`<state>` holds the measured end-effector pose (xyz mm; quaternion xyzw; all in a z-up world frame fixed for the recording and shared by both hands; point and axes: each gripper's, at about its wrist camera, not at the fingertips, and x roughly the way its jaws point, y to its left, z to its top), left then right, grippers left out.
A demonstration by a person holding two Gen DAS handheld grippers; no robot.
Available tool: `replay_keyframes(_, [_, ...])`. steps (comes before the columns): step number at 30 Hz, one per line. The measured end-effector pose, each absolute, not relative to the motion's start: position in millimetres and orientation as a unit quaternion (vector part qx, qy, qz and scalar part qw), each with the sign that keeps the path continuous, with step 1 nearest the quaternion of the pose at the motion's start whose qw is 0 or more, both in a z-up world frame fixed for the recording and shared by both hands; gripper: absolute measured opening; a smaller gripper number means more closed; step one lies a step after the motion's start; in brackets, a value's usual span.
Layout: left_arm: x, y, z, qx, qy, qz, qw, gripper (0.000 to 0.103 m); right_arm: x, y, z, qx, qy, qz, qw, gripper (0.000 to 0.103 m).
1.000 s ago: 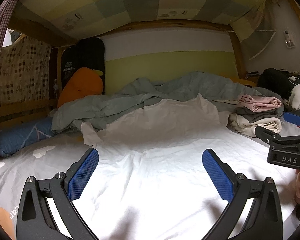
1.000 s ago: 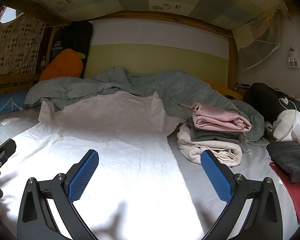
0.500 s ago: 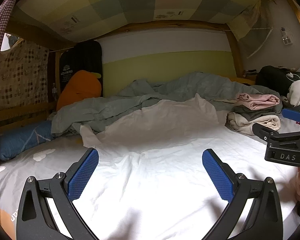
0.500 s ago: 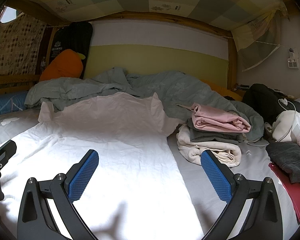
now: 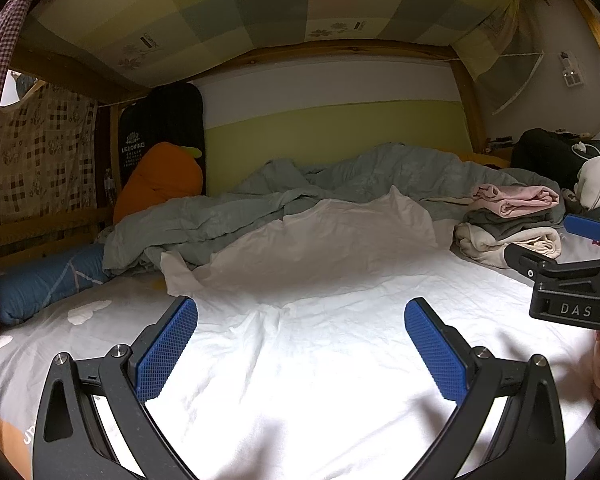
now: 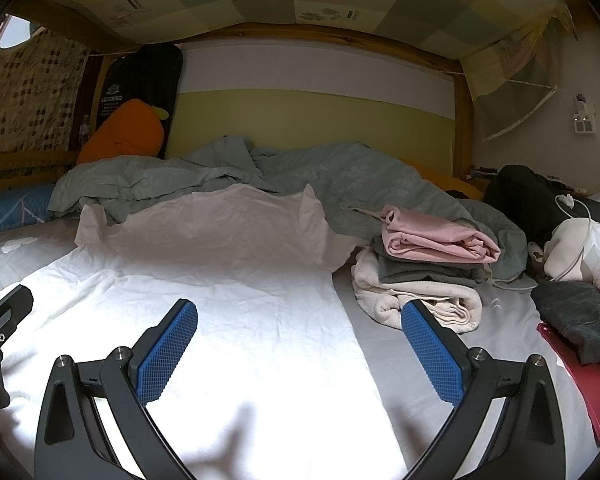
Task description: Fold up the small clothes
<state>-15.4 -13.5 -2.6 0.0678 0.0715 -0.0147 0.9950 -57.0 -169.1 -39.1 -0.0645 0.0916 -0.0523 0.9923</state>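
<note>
A white T-shirt [image 5: 308, 320] lies spread flat on the bed, its far end rising onto the grey duvet; it also shows in the right wrist view [image 6: 228, 304]. My left gripper [image 5: 300, 344] is open and empty, low over the shirt's near part. My right gripper [image 6: 298, 346] is open and empty over the shirt's right edge; its body shows at the right of the left wrist view [image 5: 572, 280]. A stack of folded clothes [image 6: 428, 268], pink on grey on cream, sits to the right of the shirt.
A rumpled grey duvet [image 6: 260, 176] lies across the back. An orange carrot plush [image 5: 160, 180] and a blue bolster [image 5: 48, 280] are at the back left. Dark clothes [image 6: 580, 316], a red flat item [image 6: 580, 380] and white items with a cable [image 6: 580, 244] lie at the right.
Both cameras have tilted slightly upward, so the scene sits a little lower in the frames. The grippers stay open and the shirt has not moved.
</note>
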Motion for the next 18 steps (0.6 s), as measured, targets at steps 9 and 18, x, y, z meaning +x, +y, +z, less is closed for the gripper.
replay_keyframes(9, [-15.7,-14.6,-2.6,0.071,0.073,-0.017,0.995,0.103,-57.1,-169.8,-39.3,-0.063,0.091,-0.052,0.992,0.102])
replay_keyframes(18, [-15.8,-15.2,-2.2,0.07,0.076,-0.025,0.994,0.103,-57.4,-171.0,-39.0,-0.064,0.094,-0.052,0.992,0.102])
